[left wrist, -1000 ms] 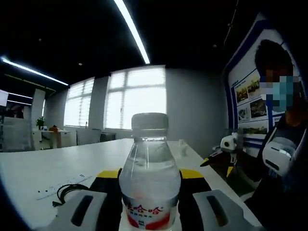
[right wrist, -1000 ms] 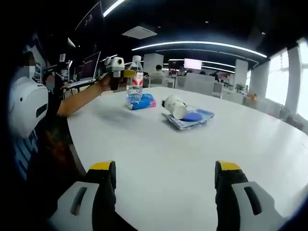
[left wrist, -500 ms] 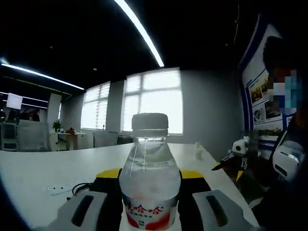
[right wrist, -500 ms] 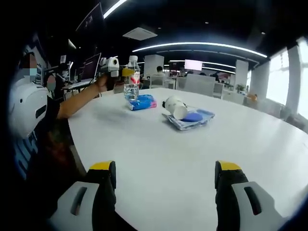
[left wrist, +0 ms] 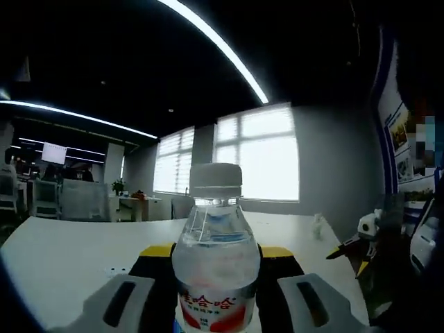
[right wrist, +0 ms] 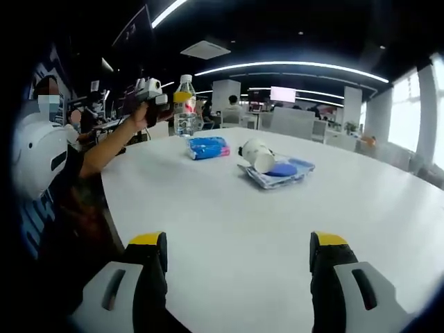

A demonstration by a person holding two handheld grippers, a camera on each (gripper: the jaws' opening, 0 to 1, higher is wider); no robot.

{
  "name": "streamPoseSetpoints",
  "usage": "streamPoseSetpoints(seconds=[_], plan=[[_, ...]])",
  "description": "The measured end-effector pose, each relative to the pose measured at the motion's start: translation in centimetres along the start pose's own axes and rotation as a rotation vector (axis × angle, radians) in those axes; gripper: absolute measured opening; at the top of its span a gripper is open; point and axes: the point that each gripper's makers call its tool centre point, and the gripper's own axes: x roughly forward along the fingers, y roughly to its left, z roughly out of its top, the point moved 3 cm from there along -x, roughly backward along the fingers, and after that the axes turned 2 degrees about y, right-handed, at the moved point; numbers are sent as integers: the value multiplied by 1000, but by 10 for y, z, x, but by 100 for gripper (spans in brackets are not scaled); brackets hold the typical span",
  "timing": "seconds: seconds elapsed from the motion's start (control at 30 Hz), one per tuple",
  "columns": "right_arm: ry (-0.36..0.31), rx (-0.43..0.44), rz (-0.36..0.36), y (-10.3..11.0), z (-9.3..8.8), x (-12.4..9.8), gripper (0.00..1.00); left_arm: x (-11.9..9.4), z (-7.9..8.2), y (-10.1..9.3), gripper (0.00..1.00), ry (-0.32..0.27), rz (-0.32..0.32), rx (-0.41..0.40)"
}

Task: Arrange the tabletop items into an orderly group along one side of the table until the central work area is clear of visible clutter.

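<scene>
Left gripper is pinching the water bottle, holding it off the table near its far edge. Risk: the smooth, water-filled bottle is liable to slip or tip on release. It is looking clear, white-capped, red-labelled. Right gripper is hovering, jaws spread, gripping nothing.

You get a dim room with a black ceiling, lit by long white ceiling light strips and bright, blown-out windows. The glossy white table reflects soft light. Fisheye bending curves the edges, and far desks look soft.
</scene>
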Motion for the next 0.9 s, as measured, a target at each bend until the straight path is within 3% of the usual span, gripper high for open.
streamPoseSetpoints(seconds=[0.43,0.57,0.9], plan=[[-15,-2,38,3,2,7,81,-32,3,14,41,18,195,13],[-18,-6,52,4,2,10,81,-42,-2,19,41,30,251,-3],[-26,-3,84,4,1,15,81,-68,-10,37,41,11,464,18]])
